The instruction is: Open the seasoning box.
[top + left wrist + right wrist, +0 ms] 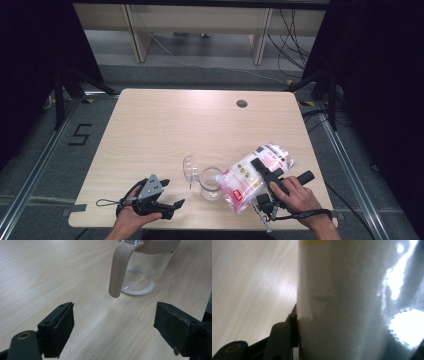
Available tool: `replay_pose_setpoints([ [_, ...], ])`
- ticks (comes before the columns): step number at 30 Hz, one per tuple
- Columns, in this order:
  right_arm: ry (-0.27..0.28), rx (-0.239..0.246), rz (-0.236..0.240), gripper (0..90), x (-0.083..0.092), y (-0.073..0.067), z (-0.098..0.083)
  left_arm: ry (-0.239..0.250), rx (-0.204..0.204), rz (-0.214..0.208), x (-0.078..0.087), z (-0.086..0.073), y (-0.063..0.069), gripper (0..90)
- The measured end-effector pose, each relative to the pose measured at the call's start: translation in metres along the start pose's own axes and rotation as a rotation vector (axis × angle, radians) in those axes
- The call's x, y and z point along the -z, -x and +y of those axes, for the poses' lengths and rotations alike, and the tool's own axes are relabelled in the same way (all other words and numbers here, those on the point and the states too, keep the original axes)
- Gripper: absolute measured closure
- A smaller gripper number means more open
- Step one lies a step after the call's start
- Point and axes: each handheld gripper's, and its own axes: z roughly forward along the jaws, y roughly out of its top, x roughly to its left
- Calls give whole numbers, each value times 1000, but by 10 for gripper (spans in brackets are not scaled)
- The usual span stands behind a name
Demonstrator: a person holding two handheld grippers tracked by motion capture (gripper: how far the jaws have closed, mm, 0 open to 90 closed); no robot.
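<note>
Now — bag (252, 176) over jar (210, 183)

pink-and-white bag (250, 177), clear jug (210, 183)

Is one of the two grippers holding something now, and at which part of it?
The right gripper holds the plastic bag of white grains around its middle, tilted toward the clear jug. The left gripper is open, holding nothing.

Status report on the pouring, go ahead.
Right gripper clamps tilted white-and-pink plastic bag over clear glass jug. Left gripper open, idle. Clear lid beside jug.
</note>
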Motion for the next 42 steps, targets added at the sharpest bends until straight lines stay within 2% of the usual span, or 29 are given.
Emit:
replay_pose_setpoints([
  [1, 1, 6, 2, 523, 0, 1, 0, -5, -11, 5, 0, 0, -1, 161],
  [5, -1, 6, 3, 523, 0, 1, -1, -1, -8, 0, 0, 0, 0, 161],
  [6, 12, 29, -5, 524, -1, 3, -1, 1, -6, 1, 0, 0, 0, 161],
  [8, -5, 8, 2, 524, 0, 1, -1, -2, -9, 1, 0, 0, 0, 161],
  [9, -5, 22, 0, 524, 0, 2, -1, -3, -9, 1, 0, 0, 0, 161],
  [14, 8, 21, -12, 525, 0, 2, 0, -9, -9, 7, 0, 0, 0, 161],
  [17, 23, 48, -20, 525, -1, 5, 1, -4, -4, 4, 0, 0, 1, 161],
  [18, 21, 46, -20, 525, -1, 4, 1, -6, -4, 4, 0, 0, 1, 161],
  [19, 5, 23, -11, 525, 0, 2, 0, -7, -4, 3, 0, 0, 1, 161],
  [26, 4, 24, -12, 526, 0, 1, 1, -4, -8, 4, 0, 1, 1, 161],
  [27, 21, 54, -21, 527, -1, 4, 1, -4, -8, 4, 0, 1, 1, 161],
  [28, 20, 52, -19, 526, -1, 4, 1, -4, -9, 4, 0, 1, 0, 161],
  [32, -4, 15, -6, 527, 1, 2, 1, -9, -15, 8, 1, 1, 0, 161],
  [33, 10, 46, -7, 527, 0, 4, 1, -8, -14, 8, 1, 1, 0, 161],
  [35, -3, 26, -5, 527, 1, 3, 1, -5, -11, 4, 0, 1, 0, 161],
  [38, 10, 45, -18, 528, 0, 4, 1, -5, -11, 4, 0, 1, 0, 161],
  [39, 4, 48, -8, 528, 1, 4, 1, -6, -11, 3, 0, 1, 0, 161],
  [40, 12, 48, -21, 528, 0, 4, 1, -6, -10, 4, 0, 1, 0, 161],
  [42, -5, 36, -6, 528, 1, 3, 1, -8, -13, 2, 0, 1, 0, 161],
])
